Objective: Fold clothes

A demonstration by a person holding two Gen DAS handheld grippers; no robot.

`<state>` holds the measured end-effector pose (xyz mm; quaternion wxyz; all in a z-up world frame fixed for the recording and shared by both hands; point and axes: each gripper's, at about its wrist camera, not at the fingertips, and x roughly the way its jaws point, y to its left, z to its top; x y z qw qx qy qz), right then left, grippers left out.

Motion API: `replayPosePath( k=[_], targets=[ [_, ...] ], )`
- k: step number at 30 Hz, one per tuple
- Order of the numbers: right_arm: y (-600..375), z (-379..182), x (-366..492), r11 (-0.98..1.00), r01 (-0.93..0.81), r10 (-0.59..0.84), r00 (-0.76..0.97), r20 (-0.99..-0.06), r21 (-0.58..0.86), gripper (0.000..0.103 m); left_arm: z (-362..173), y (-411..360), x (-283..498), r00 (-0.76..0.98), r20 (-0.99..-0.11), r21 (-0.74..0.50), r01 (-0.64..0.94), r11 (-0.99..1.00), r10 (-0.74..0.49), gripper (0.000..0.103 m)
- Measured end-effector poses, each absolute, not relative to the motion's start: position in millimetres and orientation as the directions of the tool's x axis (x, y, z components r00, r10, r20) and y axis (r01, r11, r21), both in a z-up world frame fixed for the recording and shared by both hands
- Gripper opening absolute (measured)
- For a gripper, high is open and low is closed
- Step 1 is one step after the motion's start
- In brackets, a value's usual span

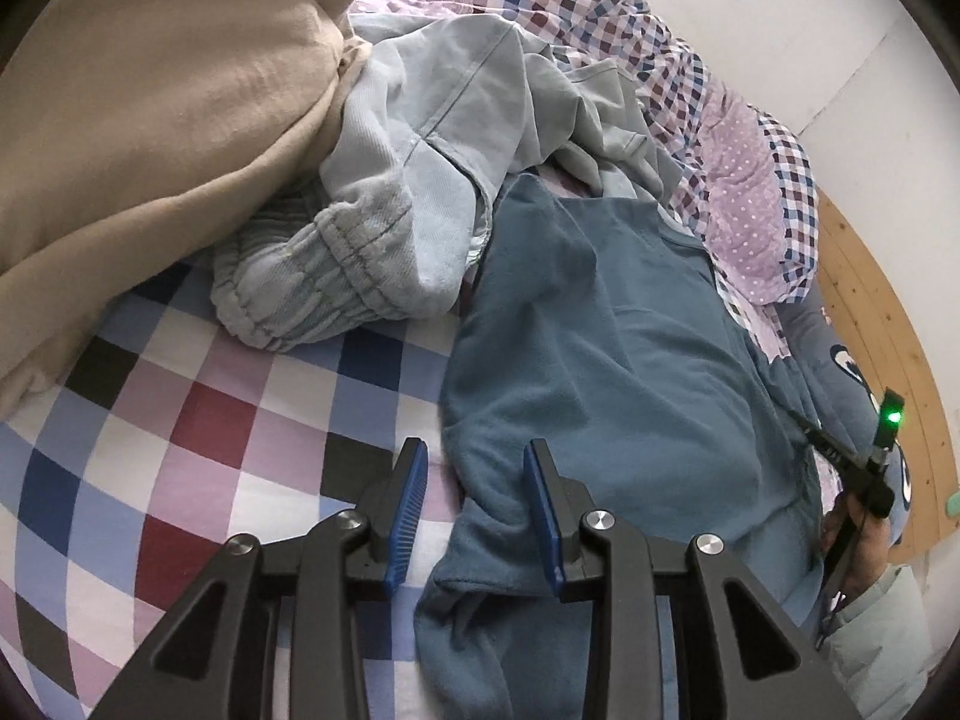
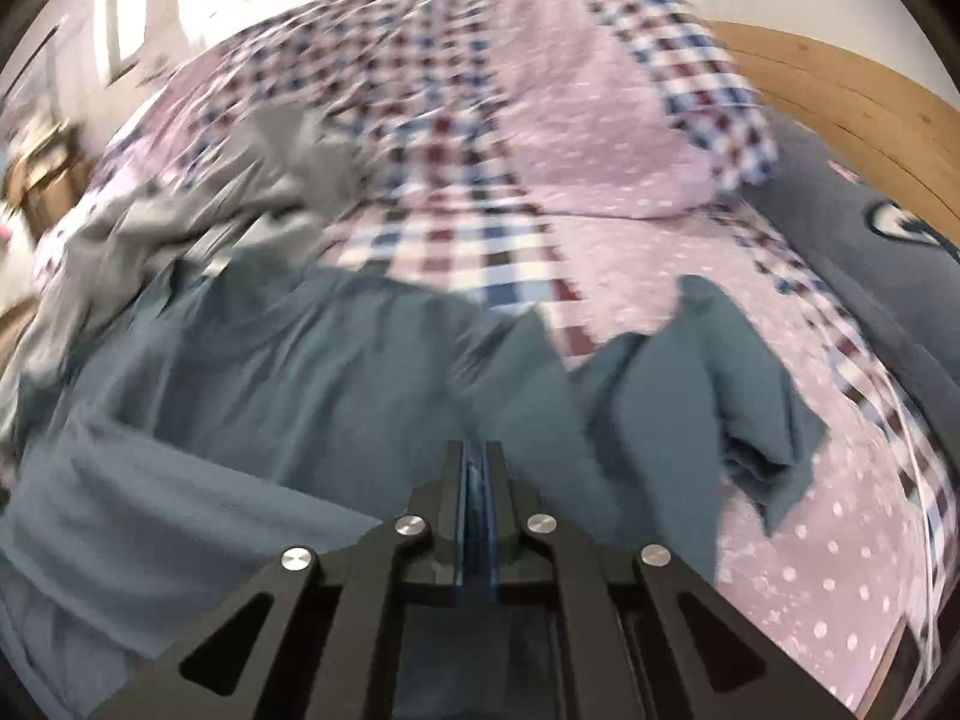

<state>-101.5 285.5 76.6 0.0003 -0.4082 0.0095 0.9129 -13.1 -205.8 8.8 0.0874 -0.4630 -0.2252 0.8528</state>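
lying spread on the checked bed sheet (image 1: 198,420), seen from the left wrist: a teal sweatshirt (image 1: 606,360), lower edge cut off behind the left gripper (image 1: 477,474). left gripper partly open, blue pads (image 1: 411,498) apart, one pad over the sheet and the other over the sweatshirt's edge, fabric between them but not pinched. bunched just beyond the sweatshirt: pale blue trousers (image 1: 360,252) with a gathered waistband, partly tucked under a beige garment (image 1: 150,120) that fills the upper left and runs out of view. further back, a lilac dotted and checked quilt (image 1: 738,204), crumpled, and a wooden headboard (image 1: 876,324) at the right rim. at the far right, only partly seen: a hand (image 1: 858,546) in a pale sleeve (image 1: 882,618) around a black handle with a green light (image 1: 893,417); impossible to tell from here how that gripper stands. in the right wrist view, heavily blurred: right gripper (image 2: 478,468) closed, pads pressed together with a thin sliver of teal cloth between them, gripping the sweatshirt (image 2: 336,372); one loose part of it, perhaps a sleeve (image 2: 714,384), raised and folded over at right above the quilt (image 2: 600,138). greyish clothing (image 2: 198,222) smeared at left, too blurred to name. dark blue pillow (image 2: 870,252) with a printed figure against the headboard (image 2: 840,78), print cut off at the rim.
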Motion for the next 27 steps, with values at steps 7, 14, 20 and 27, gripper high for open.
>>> replayPosePath(
  k=[7, 14, 20, 27],
  targets=[
    [290, 51, -116, -0.996, -0.092, 0.057, -0.601, -0.797, -0.002, 0.01, 10, -203, -13, -0.558, -0.756, -0.442, 0.052, -0.895, 0.341, 0.034],
    [271, 85, -101, -0.997, -0.07, 0.023, -0.672, -0.74, 0.032, 0.044, 9, -210, -14, -0.557, -0.741, -0.491, 0.067, -0.869, 0.375, 0.036],
    [182, 115, -127, -0.974, 0.168, -0.224, -0.625, -0.748, 0.151, 0.044, 8, -210, -15, -0.55, -0.742, -0.496, 0.068, -0.865, 0.382, 0.037],
    [22, 109, -192, -0.838, 0.451, -0.48, -0.336, -0.811, 0.309, 0.044, 9, -209, -17, -0.532, -0.752, -0.486, 0.051, -0.872, 0.388, 0.038]
  ],
)
